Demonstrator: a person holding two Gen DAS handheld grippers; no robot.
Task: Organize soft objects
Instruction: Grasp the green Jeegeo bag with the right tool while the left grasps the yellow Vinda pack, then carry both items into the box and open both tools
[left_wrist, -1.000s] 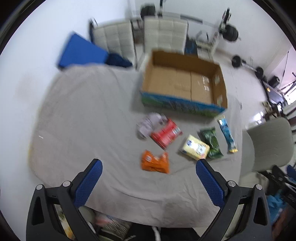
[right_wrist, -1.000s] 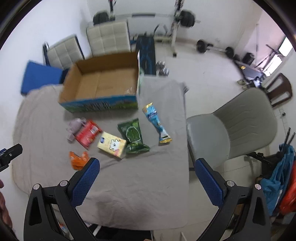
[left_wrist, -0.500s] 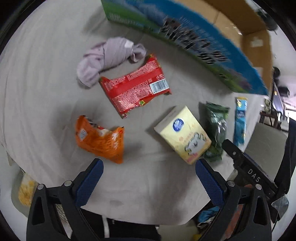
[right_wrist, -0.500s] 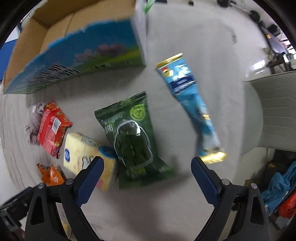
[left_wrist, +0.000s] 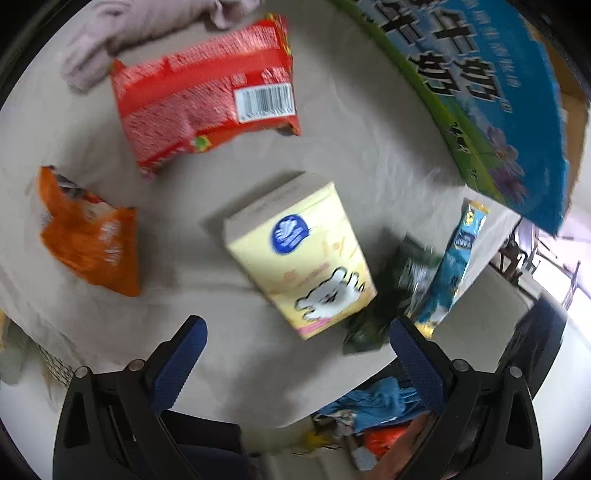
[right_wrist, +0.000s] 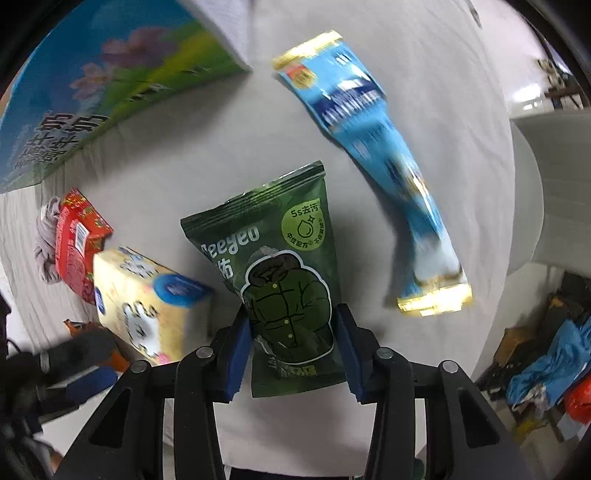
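Two tongs hover low over the cloth-covered counter (left_wrist: 369, 140). The right tongs (right_wrist: 291, 343) have closed in from wide open half a second ago, and their blue pads now press both side edges of the green pouch (right_wrist: 280, 266), which lies flat on the cloth. Ahead and right of them lies the blue sachet (right_wrist: 373, 155); to their left sits the yellow tissue pack (right_wrist: 147, 306); the box (right_wrist: 96, 81) is ahead to the left. The left tongs (left_wrist: 295, 350) are spread wide, holding nothing, and have dropped closer, now just short of the tissue pack (left_wrist: 299, 247). Left of them lies the orange packet (left_wrist: 88, 236), further ahead the red packet (left_wrist: 207, 96).
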